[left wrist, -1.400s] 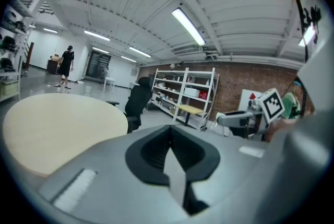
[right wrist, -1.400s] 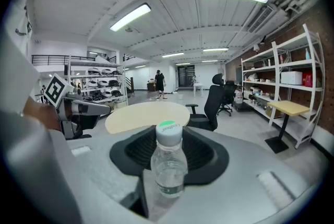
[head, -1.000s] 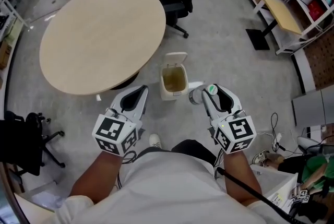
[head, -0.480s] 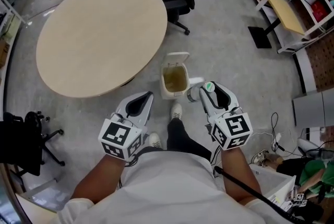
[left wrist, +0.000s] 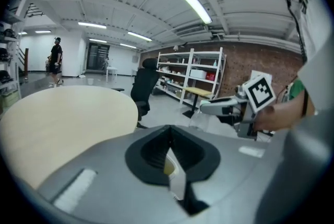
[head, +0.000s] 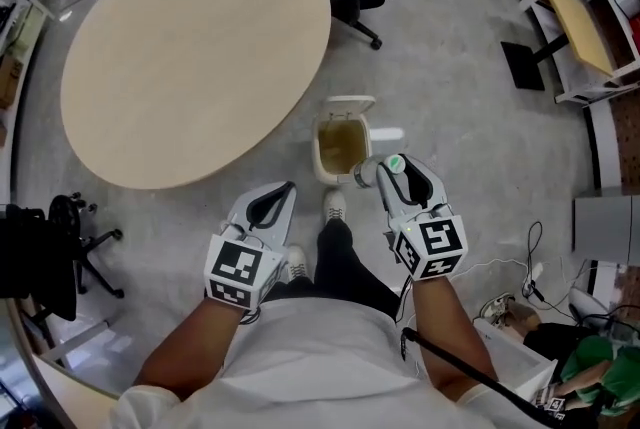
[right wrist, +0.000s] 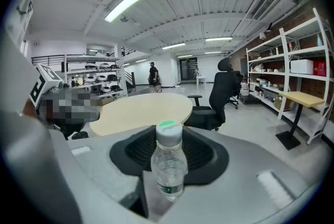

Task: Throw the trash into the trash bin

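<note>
The step in hand, as I judge it, is the carry to the drop: the trash is gripped and brought up to the bin, but not yet released. The right claw [head: 386,171] is clenched on a clear plastic water bottle [right wrist: 168,166] with a green cap, its pads pressing the bottle's sides, the neck and cap standing out beyond the tips. From the head view, the bottle's end lies at the near right rim of the open trash bin [head: 321,155], whose lid [head: 350,104] is flipped back. The bin stands on the floor just off the round desk [head: 190,47] edge.

The next move calls for bringing the bottle fully over the bin's mouth, then loosening the grip so it falls inside.

The left claw [head: 286,191] is closed with nothing in it, and hangs left of the bin.
</note>
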`<state>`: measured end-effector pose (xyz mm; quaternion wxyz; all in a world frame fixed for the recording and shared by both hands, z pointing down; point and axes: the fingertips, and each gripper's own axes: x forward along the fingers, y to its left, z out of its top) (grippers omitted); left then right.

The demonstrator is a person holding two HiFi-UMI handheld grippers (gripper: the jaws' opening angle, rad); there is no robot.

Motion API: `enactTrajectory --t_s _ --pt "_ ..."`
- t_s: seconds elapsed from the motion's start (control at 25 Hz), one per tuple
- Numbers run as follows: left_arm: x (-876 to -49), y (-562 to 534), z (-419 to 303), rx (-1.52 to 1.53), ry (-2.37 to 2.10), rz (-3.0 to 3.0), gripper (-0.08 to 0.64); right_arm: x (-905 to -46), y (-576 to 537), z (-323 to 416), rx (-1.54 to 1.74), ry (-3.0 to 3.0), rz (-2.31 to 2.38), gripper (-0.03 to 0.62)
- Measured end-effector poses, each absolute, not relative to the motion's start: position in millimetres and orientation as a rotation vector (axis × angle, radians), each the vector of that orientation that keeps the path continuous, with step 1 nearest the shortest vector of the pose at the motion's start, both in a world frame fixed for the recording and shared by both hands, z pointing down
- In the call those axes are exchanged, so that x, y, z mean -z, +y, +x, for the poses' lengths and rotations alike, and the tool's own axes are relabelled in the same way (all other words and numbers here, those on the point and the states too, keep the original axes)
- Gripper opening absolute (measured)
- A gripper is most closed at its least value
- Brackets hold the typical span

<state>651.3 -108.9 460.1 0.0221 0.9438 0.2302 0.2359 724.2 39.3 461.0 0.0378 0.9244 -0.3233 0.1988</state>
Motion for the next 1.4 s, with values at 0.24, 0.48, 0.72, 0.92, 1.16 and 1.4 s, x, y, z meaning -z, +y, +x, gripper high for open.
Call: enactTrajectory --t_s 0.24,0.48,0.72,0.92,1.16,1.4 --pt "-505.6 -75.8 688.6 -0.831 0.865 2.978 0.008 -520.4 42.7 760.9 -0.681 -1.011 2.874 0.153" --pt "-557.9 -63.6 728.1 -0.942 0.875 2.962 0.008 -593.4 42.0 806.6 -0.836 -1.030 2.897 0.153" --pt "-636.0 -62.4 747.2 -1.048 0.851 2.887 0.008 -704.4 26.3 832.9 -1.082 -1.033 2.867 0.153" --pt "-676.3 -59.1 761.6 -1.094 0.863 2.869 0.008 -780.4 10.9 839.9 -1.226 -1.072 2.720 0.153" --pt "-738.4 -64.3 771.9 -1.268 0.724 2.801 0.008 -848.6 3.5 852.0 -1.405 -1.087 2.625 0.153" --pt "-778.2 -66.5 776.2 -1.318 0.686 2.764 0.008 -905.0 -3.4 847.8 -1.558 -1.105 2.476 0.153"
